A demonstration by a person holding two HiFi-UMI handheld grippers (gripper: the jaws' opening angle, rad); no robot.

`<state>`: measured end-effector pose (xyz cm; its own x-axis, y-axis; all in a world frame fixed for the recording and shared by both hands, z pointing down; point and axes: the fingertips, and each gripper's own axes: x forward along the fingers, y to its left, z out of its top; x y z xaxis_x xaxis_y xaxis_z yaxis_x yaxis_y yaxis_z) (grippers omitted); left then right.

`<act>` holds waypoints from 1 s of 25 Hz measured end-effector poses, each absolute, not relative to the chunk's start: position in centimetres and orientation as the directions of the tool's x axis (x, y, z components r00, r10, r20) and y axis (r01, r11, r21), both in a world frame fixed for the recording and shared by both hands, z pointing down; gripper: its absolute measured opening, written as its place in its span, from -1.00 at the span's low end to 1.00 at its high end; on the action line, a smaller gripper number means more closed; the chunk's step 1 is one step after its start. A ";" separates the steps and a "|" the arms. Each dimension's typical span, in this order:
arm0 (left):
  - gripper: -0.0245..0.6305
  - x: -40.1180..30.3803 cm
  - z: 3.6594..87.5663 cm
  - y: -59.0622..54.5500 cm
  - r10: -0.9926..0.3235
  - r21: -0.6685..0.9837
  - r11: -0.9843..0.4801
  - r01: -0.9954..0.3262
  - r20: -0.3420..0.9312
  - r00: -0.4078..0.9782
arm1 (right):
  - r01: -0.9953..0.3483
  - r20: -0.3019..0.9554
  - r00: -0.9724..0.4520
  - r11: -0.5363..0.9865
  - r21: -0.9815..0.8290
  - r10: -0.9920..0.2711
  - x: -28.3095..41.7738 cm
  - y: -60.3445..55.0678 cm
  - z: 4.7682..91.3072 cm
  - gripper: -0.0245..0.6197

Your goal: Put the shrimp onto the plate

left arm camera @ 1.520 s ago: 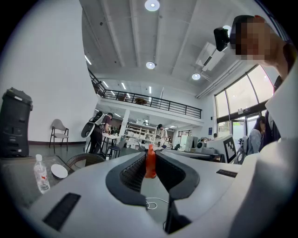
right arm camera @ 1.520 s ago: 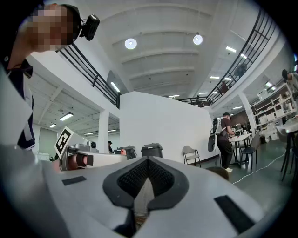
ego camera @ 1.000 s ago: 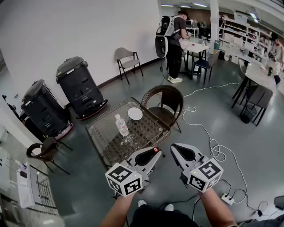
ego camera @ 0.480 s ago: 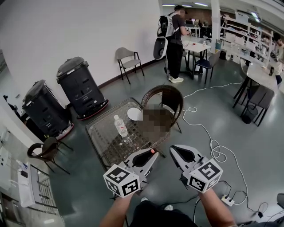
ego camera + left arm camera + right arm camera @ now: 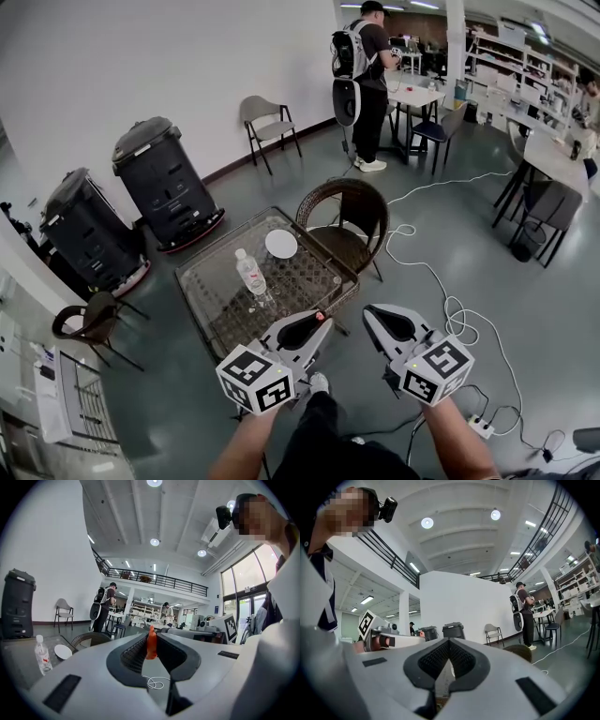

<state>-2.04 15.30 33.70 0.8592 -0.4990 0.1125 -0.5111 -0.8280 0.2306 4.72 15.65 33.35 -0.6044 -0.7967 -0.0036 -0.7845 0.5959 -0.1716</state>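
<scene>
Holding the shrimp pinched upright at their tips, my left tongs are closed on it, near me and short of the counter. My right tongs are shut together on nothing, just to the right. I judge this the carry step: the plate lies at the counter's far side, beyond the bottle, so next I must reach past the bottle and lower before releasing. The bottle's label is too small to read; the marker cubes show only black-and-white squares.
</scene>
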 end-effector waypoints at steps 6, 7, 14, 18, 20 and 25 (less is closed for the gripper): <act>-0.73 -2.7 34.9 9.1 -0.502 0.253 -0.819 -0.515 0.117 0.857 | -0.785 0.029 -0.608 0.595 -0.169 -0.794 4.0 9.7 34.2 -0.90; -0.73 -2.9 35.2 8.1 -0.502 0.257 -0.817 -0.515 0.120 0.857 | -0.785 0.036 -0.609 0.596 -0.170 -0.792 3.8 8.6 34.4 -0.90; -0.73 -4.1 37.0 -0.1 -0.497 0.288 -0.807 -0.515 0.139 0.857 | -0.785 0.075 -0.611 0.592 -0.182 -0.788 2.5 0.4 36.1 -0.90; -0.73 -4.9 37.6 -4.9 -0.490 0.307 -0.803 -0.510 0.147 0.859 | -0.794 0.100 -0.601 0.577 -0.190 -0.793 1.8 -4.4 36.6 -0.90; -0.73 -5.2 38.1 -7.0 -0.489 0.314 -0.800 -0.512 0.154 0.859 | -0.797 0.111 -0.598 0.573 -0.193 -0.794 1.4 -6.6 36.9 -0.90; -0.73 -5.5 39.1 -11.4 -0.496 0.302 -0.795 -0.526 0.175 0.850 | -0.795 0.140 -0.602 0.573 -0.199 -0.786 0.2 -11.4 37.7 -0.90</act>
